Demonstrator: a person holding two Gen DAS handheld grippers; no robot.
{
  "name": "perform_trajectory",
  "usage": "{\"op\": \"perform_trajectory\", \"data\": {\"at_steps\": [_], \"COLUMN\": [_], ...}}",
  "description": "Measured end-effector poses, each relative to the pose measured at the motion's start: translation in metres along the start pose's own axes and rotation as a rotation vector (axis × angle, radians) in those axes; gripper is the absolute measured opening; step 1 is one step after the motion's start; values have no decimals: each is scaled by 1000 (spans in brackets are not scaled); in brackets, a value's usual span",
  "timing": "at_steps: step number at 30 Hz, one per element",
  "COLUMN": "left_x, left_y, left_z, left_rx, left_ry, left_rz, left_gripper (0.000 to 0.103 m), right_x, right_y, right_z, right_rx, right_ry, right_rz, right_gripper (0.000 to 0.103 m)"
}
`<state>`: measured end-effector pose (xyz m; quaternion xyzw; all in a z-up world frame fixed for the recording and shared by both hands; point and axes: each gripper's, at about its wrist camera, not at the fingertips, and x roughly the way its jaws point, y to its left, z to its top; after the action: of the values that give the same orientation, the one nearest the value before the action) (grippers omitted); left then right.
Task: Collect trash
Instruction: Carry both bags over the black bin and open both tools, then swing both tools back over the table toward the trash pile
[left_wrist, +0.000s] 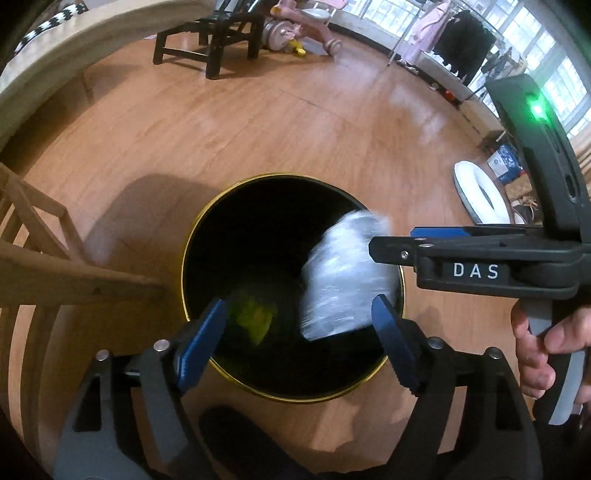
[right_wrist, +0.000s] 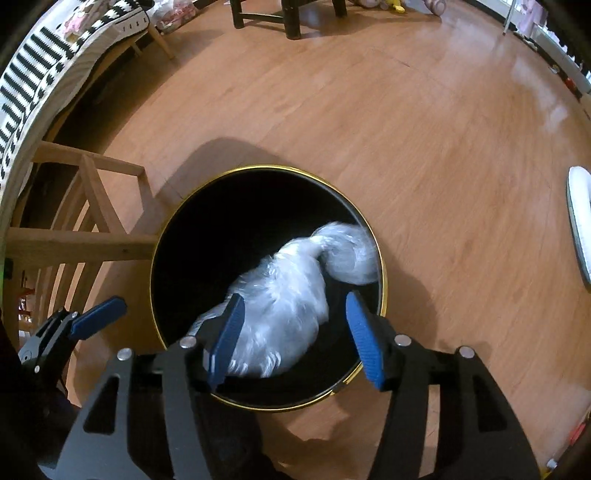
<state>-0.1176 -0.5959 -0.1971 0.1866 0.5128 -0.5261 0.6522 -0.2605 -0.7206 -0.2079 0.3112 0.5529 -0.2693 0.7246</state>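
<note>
Both grippers hang over a bin (left_wrist: 192, 236) with a gold rim, pointing steeply down. Left gripper (left_wrist: 299, 336): jaws spread wide, nothing between the pads. Right gripper (right_wrist: 291, 336): jaws parted, pads clear of the plastic bag (right_wrist: 284, 295), which shows blurred inside the bin mouth below them. From the left view the bag (left_wrist: 343, 280) lies toward the bin's right wall, and a yellow-green scrap (left_wrist: 255, 317) sits deeper inside. A hand (left_wrist: 543, 350) grips the right tool's handle. Floor (left_wrist: 258, 129): wood. A wooden chair (right_wrist: 74, 229) stands just beside the bin; a black chair (left_wrist: 210, 40) stands well apart.
</note>
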Motion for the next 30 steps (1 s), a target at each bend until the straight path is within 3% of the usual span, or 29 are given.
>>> {"op": "perform_trajectory", "data": {"at_steps": [6,10,14,17,20,22,26,30], "left_x": [-20,-38,-66,-107,-161,-198,-275,-342], "left_y": [-3,-7,-8,-3,8,20,72,136], "left_z": [-5,-8,-13,-18,-29,-38,-68,-120], "left_rx": [3,10,16,-1,-10,-14,-120,-258], "left_ry": [-24,-49,-74,-108,-175,-238,-346,-429], "left_rz": [-4,5,23,17,18,62,202,338], "left_gripper": [85,94,95,95,95,95,95,95], "right_x": [-18,-40,-76,-111,-152,-169,-189,-192], "right_y": [2,11,33,51,76,103,181,271], "right_z": [1,1,0,-4,-10,-13,-22,-38], "right_rx": [2,-19,-76,-84,-69,-90,-196,-329], "right_ry": [-56,-118,-239,-353,-487,-535,-564,-528], "right_rz": [-5,-39,-112,-106,-50,13,164,297], "right_gripper": [56,74,78,79,82,82,82,82]}}
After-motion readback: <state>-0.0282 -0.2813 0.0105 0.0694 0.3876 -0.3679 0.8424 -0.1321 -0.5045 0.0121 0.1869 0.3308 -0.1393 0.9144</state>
